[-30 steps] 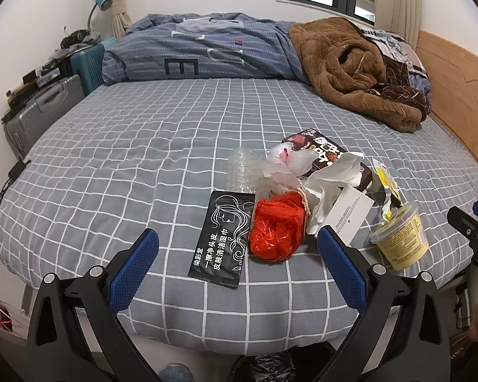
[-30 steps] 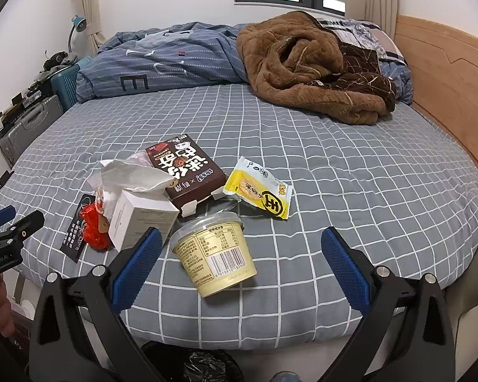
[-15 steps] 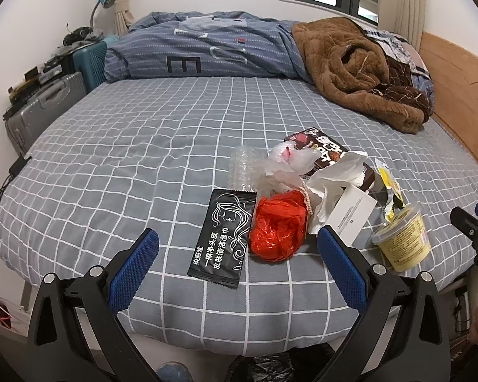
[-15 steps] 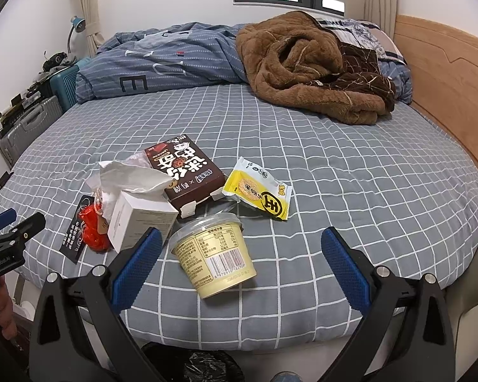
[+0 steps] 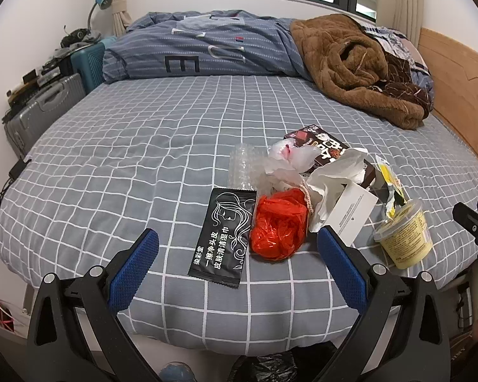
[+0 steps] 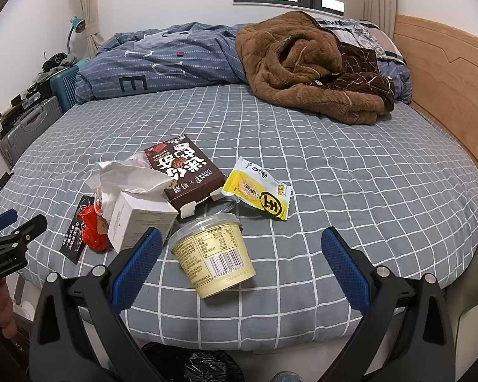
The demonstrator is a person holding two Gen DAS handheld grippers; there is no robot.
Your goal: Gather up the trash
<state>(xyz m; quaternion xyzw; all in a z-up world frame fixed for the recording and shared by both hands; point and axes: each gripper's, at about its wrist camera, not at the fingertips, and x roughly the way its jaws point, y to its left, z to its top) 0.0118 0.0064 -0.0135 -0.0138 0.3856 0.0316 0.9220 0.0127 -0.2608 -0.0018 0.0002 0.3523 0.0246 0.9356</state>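
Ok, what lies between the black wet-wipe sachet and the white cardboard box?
The crumpled red plastic bag lies between the black wet-wipe sachet and the white cardboard box, clearest in the left wrist view.

Counted on the bed (image 6: 334,172): one black sachet (image 5: 223,235), one red bag (image 5: 278,224), one white box (image 6: 140,219), one brown box (image 6: 183,172), one yellow wrapper (image 6: 258,192), one cup (image 6: 215,254), two suitcases.
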